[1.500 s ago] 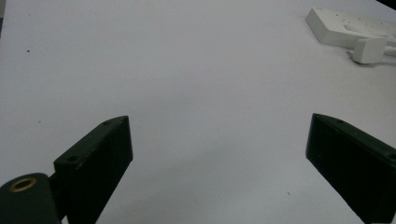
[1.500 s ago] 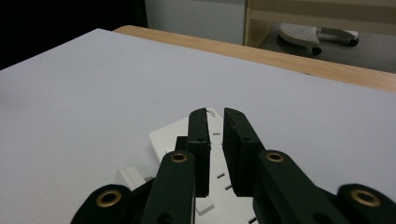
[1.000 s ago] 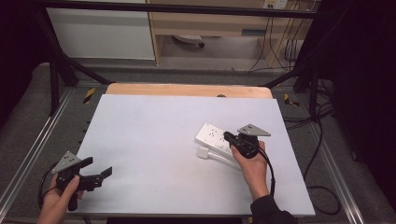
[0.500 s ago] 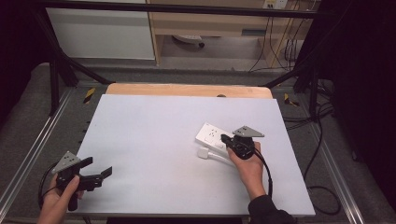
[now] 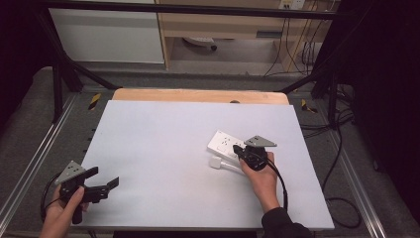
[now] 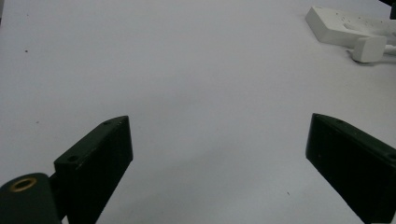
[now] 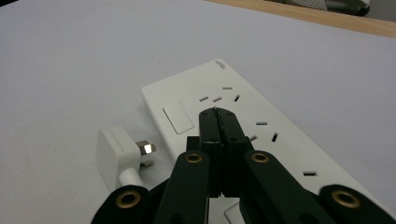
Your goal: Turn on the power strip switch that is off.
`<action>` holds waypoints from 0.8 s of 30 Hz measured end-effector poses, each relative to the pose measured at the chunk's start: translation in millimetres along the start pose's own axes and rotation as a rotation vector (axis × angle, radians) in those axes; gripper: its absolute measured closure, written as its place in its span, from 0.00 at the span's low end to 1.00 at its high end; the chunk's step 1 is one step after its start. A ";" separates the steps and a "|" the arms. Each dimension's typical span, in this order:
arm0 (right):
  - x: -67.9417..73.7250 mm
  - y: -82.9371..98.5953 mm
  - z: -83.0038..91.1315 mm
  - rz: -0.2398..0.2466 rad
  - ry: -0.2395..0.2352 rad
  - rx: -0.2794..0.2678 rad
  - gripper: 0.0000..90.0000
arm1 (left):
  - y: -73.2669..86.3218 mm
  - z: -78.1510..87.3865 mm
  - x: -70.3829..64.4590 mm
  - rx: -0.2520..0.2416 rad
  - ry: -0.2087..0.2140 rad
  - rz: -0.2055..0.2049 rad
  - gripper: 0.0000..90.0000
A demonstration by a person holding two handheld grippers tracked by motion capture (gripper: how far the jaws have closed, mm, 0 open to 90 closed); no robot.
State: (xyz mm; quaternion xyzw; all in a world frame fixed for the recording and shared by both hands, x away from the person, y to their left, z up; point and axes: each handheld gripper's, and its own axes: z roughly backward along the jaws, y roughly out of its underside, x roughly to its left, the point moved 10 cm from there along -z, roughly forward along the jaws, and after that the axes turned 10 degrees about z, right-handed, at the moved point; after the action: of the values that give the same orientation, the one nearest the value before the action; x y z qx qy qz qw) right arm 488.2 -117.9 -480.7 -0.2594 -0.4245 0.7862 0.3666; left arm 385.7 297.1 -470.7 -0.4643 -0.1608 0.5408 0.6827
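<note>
On the white table (image 5: 163,148), a white power strip (image 5: 224,143) lies right of centre, angled, with a white plug (image 5: 216,162) on a white cord lying loose on the table just beside its near edge. The plug is not in any socket.

The right gripper (image 5: 241,152), held in the person's right hand (image 5: 262,178), sits over the near part of the power strip. In the right gripper view, the right gripper's (image 7: 218,116) two black jaws are pressed flat together with no gap and nothing between them. Their tips hang over the strip's (image 7: 252,121) top face, among the socket slots and just right of its rectangular switch (image 7: 178,120). Whether the tips touch the face or hover just above it cannot be told. The plug (image 7: 116,156) lies to the left of the jaws with its metal pins pointing toward the strip's side, close to it.

The left gripper (image 5: 104,179) is held in the left hand (image 5: 62,215) at the table's near left corner, well apart from the strip. In the left gripper view its (image 6: 217,163) jaws stand wide apart, with bare table (image 6: 187,93) between them; they hold nothing and touch nothing. The power strip (image 6: 341,28) and plug (image 6: 369,47) show far off at the upper right of that view.
</note>
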 end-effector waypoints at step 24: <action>0.2 14.8 -5.6 -0.008 0.010 0.057 1.00 | -1.0 -0.1 -3.9 -0.004 0.018 -0.011 0.08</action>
State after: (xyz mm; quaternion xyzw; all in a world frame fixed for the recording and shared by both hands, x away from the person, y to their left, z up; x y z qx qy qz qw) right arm 486.9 -120.5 -496.2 -0.2509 -0.4014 0.7951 0.3792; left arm 384.9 293.6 -468.8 -0.4696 -0.1581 0.5323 0.6864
